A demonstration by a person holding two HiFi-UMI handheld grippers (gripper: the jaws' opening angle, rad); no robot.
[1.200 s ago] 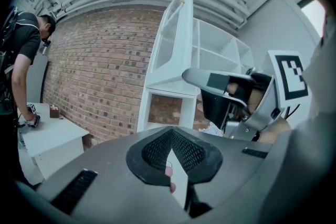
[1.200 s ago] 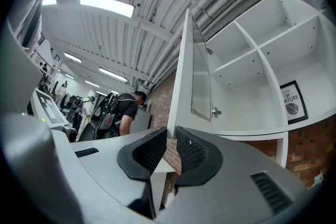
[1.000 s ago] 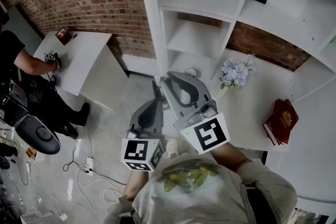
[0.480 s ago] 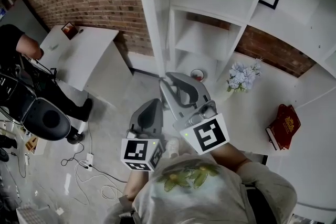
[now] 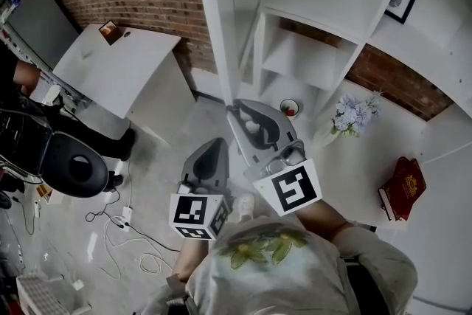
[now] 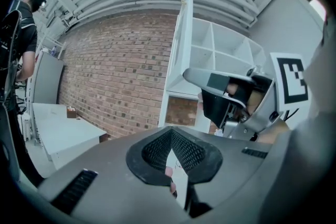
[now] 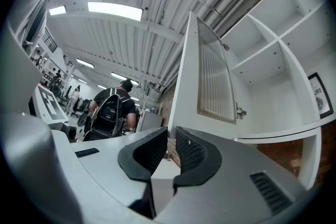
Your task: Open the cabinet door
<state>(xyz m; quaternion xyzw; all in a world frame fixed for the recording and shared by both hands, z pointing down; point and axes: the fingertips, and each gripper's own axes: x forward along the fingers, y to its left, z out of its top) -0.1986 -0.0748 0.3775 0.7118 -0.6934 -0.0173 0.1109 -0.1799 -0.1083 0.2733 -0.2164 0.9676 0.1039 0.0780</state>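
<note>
right gripper [image 7: 171, 136]: jaws just closing, pinching door [image 7: 188, 76] edge between them
left gripper [image 6: 170, 136]: pressed together, empty
door: pull in a steady arc

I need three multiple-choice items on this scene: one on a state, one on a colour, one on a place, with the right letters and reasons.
1. The cabinet door is: A shut; B swung open; C missing.
2. The book is: A green; B red; C yellow.
3. The book lies: A on the white counter, right of the flowers; B against the cabinet door; C behind the flowers.
Answers: 1 B, it stands out from the shelves. 2 B, its cover is dark red. 3 A, it lies flat there, apart from the flowers.
</note>
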